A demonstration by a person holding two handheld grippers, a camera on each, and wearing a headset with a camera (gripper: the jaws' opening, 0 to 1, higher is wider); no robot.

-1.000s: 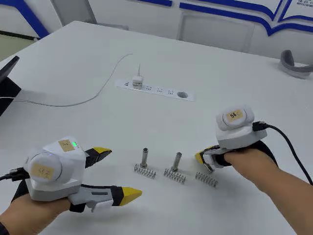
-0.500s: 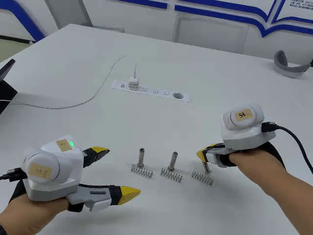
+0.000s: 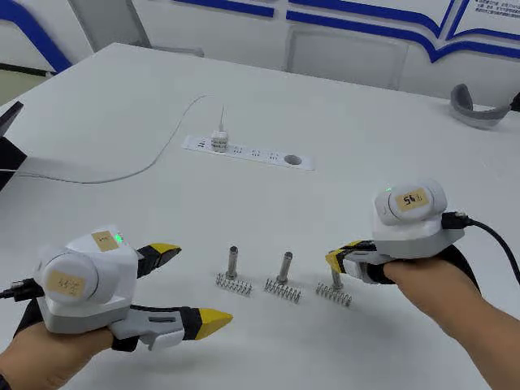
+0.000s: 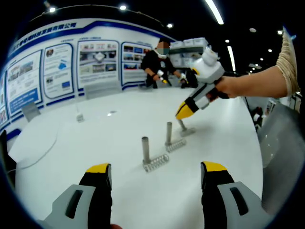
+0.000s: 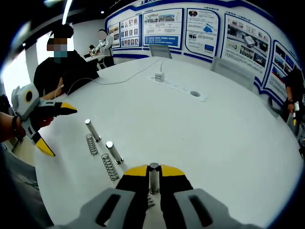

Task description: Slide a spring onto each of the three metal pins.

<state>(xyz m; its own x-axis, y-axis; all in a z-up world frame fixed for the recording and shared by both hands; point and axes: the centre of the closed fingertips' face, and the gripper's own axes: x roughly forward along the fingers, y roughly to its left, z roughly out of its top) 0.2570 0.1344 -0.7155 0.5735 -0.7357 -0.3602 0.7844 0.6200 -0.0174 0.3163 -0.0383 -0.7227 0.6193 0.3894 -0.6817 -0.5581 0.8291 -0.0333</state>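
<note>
The right gripper [image 3: 335,262] has its jaws drawn narrow on the right pin [image 3: 336,281], which stands upright on the white table [image 3: 162,203]; the right gripper view shows the pin's top pinched between the yellow tips. The middle pin [image 3: 285,265] and left pin [image 3: 232,258] stand free in a row to its left. A left spring [image 3: 233,283], middle spring [image 3: 283,291] and right spring [image 3: 333,296] lie flat, each just near of its pin. The left gripper [image 3: 191,284] hovers at the near left, jaws wide and empty, well apart from the pins
</note>
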